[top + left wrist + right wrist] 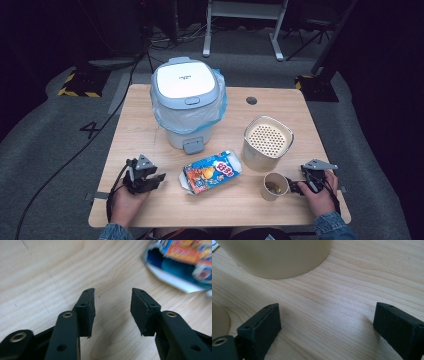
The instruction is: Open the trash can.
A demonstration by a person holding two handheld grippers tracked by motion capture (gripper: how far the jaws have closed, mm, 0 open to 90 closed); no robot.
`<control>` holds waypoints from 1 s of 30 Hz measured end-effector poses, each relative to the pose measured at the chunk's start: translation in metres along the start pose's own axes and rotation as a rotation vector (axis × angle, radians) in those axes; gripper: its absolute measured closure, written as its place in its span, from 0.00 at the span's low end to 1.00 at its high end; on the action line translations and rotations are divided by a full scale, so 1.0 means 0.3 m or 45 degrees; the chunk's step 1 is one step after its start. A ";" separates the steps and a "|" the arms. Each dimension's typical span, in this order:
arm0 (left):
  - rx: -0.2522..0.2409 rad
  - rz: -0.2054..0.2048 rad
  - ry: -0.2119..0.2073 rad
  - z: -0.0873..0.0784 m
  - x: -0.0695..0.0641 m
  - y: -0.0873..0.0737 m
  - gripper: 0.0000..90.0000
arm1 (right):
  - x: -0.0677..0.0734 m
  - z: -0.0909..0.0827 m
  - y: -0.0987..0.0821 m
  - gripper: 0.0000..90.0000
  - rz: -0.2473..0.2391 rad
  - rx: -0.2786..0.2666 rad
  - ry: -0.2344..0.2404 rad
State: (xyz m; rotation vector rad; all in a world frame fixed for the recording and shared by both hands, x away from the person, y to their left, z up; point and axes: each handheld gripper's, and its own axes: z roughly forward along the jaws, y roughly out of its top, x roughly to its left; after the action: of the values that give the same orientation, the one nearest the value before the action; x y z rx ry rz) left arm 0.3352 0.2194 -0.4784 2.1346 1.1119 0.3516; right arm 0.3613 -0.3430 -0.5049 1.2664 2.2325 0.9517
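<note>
Nothing binned yet. Lidded white-and-grey plastic bin with blue liner stands near the surface's far edge; small lid print unreadable. Cream perforated-top canister toward right edge. Crumpled blue-orange snack wrapper mid-front, lettering illegible. Brown paper cup front-right beside right gripper, jaws wide, empty. Left gripper front-left, jaws half open, empty.

You had a bin at the table's far side, its white lid closed and a blue bag bunched under the rim. To its right, near but apart, stood a cream can with a perforated top. A dark hole sat near the far edge. On the floor you had a "4", striped tape and a cable.
</note>
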 end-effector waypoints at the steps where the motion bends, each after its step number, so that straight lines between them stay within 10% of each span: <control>1: -0.013 0.000 -0.010 -0.011 0.005 0.008 0.63 | 0.000 0.000 0.000 0.09 0.000 0.000 0.000; 12: -0.087 0.064 -0.136 -0.131 0.052 0.086 0.75 | -0.004 0.001 0.001 0.09 -0.012 0.001 0.014; 30: -0.427 0.129 -0.385 -0.263 0.100 0.289 0.84 | 0.000 0.003 0.003 0.09 0.000 0.001 0.003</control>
State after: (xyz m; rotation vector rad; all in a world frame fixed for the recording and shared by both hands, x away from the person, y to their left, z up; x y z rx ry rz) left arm 0.3651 0.2454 -0.3642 1.8723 0.7190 0.2317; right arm 0.3624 -0.3425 -0.5049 1.2664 2.2347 0.9533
